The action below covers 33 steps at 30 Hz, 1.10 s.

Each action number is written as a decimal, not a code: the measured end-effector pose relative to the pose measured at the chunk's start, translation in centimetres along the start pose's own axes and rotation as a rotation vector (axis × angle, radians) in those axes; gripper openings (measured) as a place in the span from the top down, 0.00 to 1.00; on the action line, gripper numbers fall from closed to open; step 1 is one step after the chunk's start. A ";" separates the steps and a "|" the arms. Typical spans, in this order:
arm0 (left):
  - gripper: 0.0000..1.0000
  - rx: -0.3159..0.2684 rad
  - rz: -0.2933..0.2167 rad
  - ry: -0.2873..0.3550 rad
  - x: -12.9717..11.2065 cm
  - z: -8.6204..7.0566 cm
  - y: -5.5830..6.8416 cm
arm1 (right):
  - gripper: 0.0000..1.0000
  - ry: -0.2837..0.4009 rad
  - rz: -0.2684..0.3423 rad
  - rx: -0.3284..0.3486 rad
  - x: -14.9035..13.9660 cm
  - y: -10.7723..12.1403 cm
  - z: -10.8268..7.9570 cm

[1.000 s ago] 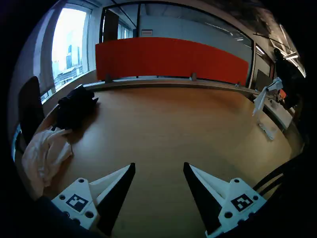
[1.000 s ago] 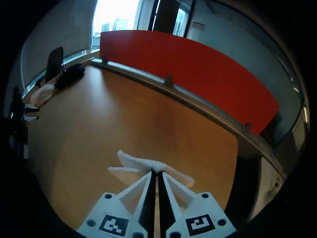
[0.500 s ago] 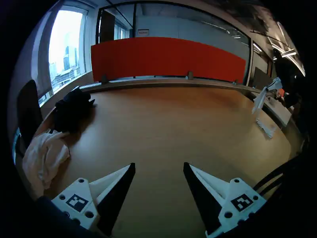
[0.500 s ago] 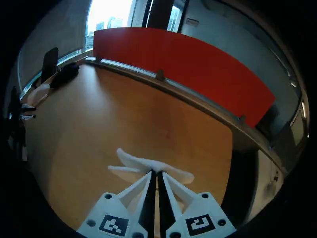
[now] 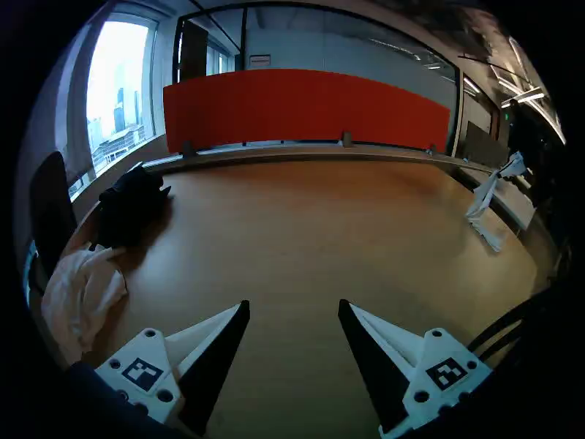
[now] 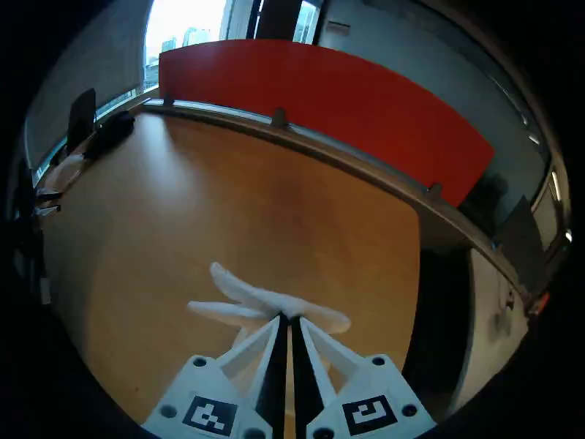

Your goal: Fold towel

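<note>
My right gripper (image 6: 289, 319) is shut on a white towel (image 6: 256, 301), whose folds fan out left and right just beyond the fingertips, above the wooden table (image 6: 219, 212). In the left gripper view the same towel (image 5: 484, 205) hangs from the far-off right gripper (image 5: 512, 167) down to the table's right edge. My left gripper (image 5: 292, 309) stands open over the near part of the table (image 5: 307, 219) with nothing between its fingers.
A black bundle of cloth (image 5: 131, 201) and a crumpled cream cloth (image 5: 80, 289) lie at the table's left side, beside a dark chair (image 5: 50, 197). A red partition (image 5: 307, 110) runs along the far edge. Windows are on the left.
The right gripper has swung and moved with the towel, which now hangs lower toward the table's right edge. The left gripper has barely shifted and stays open.
</note>
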State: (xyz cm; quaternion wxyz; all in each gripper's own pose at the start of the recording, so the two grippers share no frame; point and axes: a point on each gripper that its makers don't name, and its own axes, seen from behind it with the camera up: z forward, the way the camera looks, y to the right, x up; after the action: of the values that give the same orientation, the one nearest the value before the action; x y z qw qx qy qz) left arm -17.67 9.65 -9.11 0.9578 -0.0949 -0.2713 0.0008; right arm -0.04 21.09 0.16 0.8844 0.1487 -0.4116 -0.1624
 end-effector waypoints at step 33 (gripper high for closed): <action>0.10 -0.002 0.026 -0.007 -0.4 -0.6 0.0 | 0.97 -0.138 0.101 -0.081 -9.6 1.8 -0.9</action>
State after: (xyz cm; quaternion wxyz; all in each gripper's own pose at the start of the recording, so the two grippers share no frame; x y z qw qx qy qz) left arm -17.71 9.51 -9.80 0.9567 -0.0993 -0.2734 0.0135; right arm -4.93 26.78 -6.23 0.8662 0.0805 -0.4717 -0.1440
